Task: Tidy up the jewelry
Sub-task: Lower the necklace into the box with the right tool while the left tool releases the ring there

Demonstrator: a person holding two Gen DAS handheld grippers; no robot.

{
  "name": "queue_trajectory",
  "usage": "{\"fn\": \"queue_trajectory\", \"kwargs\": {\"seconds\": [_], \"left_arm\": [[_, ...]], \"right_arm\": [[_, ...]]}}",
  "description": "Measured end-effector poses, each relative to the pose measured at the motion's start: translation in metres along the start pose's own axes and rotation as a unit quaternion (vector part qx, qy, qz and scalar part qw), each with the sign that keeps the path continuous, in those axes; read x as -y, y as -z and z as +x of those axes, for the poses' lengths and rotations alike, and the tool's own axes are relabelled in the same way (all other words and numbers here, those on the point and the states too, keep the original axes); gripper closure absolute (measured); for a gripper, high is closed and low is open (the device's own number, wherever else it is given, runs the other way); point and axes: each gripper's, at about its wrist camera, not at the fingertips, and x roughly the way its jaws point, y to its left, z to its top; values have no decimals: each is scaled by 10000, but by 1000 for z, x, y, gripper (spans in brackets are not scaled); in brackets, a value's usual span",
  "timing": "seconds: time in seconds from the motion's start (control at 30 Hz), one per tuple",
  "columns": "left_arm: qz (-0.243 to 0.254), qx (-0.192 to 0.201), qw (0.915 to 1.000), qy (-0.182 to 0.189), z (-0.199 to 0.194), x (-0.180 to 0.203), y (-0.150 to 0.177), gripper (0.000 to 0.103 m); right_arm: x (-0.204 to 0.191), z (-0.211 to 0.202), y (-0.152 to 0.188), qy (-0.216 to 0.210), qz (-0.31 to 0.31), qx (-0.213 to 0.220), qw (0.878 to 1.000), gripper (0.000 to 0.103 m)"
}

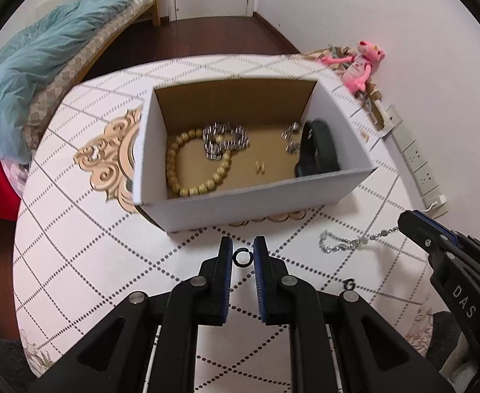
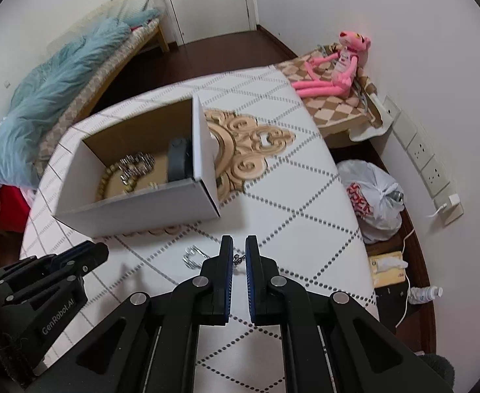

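Note:
An open white cardboard box (image 1: 246, 206) stands on the table and holds a wooden bead bracelet (image 1: 191, 167), a silver link bracelet (image 1: 225, 140), a small gold piece (image 1: 260, 167), a silver piece (image 1: 290, 139) and a black band (image 1: 318, 150). My left gripper (image 1: 242, 257) is slightly open around a small black ring (image 1: 242, 257) on the table, its pads close on both sides. A second black ring (image 1: 349, 284) lies to the right. My right gripper (image 2: 239, 255) is nearly shut around one end of a thin silver chain (image 1: 344, 244), which trails left across the table (image 2: 194, 257).
The table (image 1: 76, 229) has a white quilted cloth with a gold ornament (image 2: 249, 150). A pink plush toy (image 2: 335, 68) sits at the far right. A plastic bag (image 2: 376, 196) and a bottle (image 2: 425, 293) lie on the floor by the wall sockets (image 2: 426, 160). A bed (image 1: 43, 65) stands left.

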Motion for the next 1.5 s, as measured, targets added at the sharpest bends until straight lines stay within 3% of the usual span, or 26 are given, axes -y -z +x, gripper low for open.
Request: {"fn": "queue_trajectory", "kwargs": {"seconds": [0.5, 0.83, 1.0, 1.17, 1.37, 1.5], "left_arm": [[107, 697, 9974, 175, -66, -1, -44, 93], [119, 627, 9973, 357, -67, -12, -73, 93], [-15, 484, 9982, 347, -51, -26, -91, 93], [-199, 193, 9984, 497, -28, -40, -107, 93], [-340, -250, 9968, 685, 4, -48, -119, 93], [-580, -516, 9940, 771, 17, -55, -124, 92]], "right_arm": [[-30, -78, -60, -494, -322, 790, 9951, 95], [-51, -114, -112, -913, -596, 1151, 9874, 95], [-60, -91, -134, -1015, -672, 858, 9888, 95], [-61, -37, -152, -1224, -598, 172, 9905, 95], [-62, 20, -159, -1260, -546, -461, 9894, 95], [-64, 35, -161, -1269, -578, -624, 9883, 95]]}}
